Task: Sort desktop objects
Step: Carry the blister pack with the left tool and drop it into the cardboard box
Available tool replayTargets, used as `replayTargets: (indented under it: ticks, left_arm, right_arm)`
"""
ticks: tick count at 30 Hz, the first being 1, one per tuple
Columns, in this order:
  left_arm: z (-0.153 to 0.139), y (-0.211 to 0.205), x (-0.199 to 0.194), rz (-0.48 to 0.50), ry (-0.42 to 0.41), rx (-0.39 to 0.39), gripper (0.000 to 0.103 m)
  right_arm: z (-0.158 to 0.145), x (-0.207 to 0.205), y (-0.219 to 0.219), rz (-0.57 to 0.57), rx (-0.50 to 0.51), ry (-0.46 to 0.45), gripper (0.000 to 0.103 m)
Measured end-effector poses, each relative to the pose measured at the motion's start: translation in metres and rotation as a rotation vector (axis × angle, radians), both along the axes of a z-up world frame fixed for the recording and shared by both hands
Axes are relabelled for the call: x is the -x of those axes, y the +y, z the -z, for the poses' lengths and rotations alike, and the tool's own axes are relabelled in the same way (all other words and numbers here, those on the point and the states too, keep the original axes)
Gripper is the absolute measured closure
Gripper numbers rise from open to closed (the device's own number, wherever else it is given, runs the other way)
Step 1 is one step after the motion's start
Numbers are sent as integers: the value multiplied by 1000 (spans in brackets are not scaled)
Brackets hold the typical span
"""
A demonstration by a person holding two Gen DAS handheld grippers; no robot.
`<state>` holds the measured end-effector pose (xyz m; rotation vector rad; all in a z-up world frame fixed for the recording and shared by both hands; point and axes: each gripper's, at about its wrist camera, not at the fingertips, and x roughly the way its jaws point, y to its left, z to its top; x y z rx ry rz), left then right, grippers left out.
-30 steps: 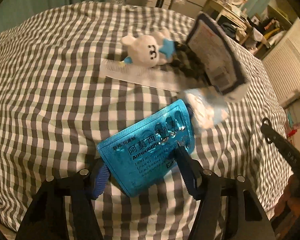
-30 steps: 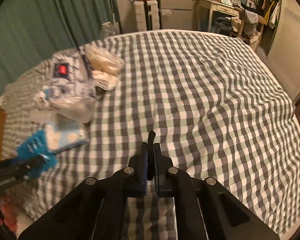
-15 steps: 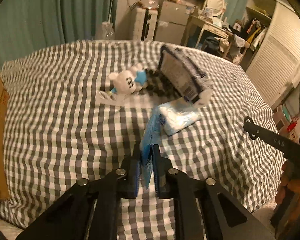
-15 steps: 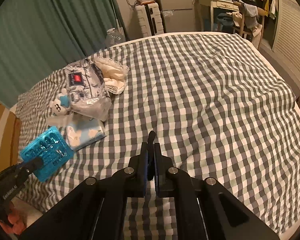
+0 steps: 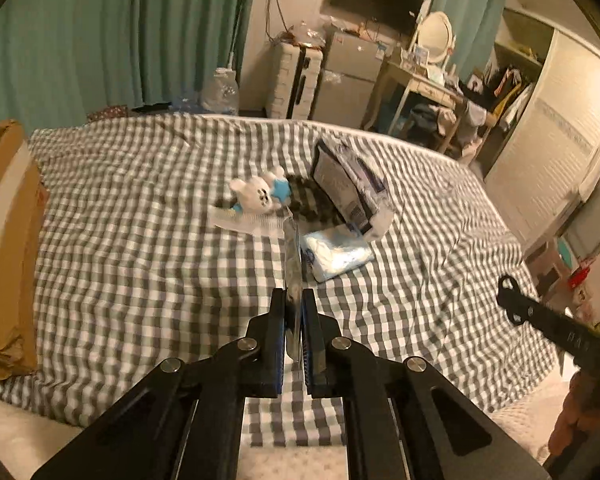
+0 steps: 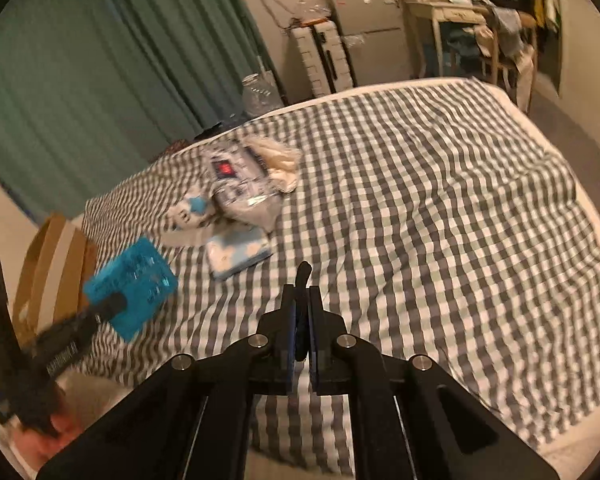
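- The flat blue foil blister pack [image 5: 293, 256] is seen only edge-on from the left wrist.
- The small black object [image 6: 301, 312] clamped in the right gripper [image 6: 301, 320] cannot be identified.
- The brown cardboard box [image 5: 4, 240] is cut off.

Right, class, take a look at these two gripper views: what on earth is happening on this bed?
A person is sorting small items on a checked bedspread. The left gripper is shut on a blue pill blister pack, lifted clear of the bed. The right gripper is shut on a small dark object. A plush toy, tissue packet and other packages remain in a pile.
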<state>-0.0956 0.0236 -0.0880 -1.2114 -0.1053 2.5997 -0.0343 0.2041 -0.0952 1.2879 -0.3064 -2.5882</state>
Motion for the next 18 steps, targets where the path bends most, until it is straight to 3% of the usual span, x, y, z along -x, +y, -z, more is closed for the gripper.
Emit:
replayTargets:
  ticks: [5, 11, 14, 18]
  left_arm:
    - [-48, -37, -14, -35, 64, -36, 97]
    - [-122, -119, -23, -153, 174, -65, 97]
    - [-133, -163, -26, -238, 183, -53, 97]
    - [-115, -229, -36, -408, 175, -14, 97]
  right_arm:
    - [-28, -24, -24, -69, -27, 39, 98]
    - [-80, -46, -92, -208, -28, 124, 98]
    - [-103, -50, -142, -318, -8, 166, 98]
    - [-119, -50, -228, -482, 17, 193, 98]
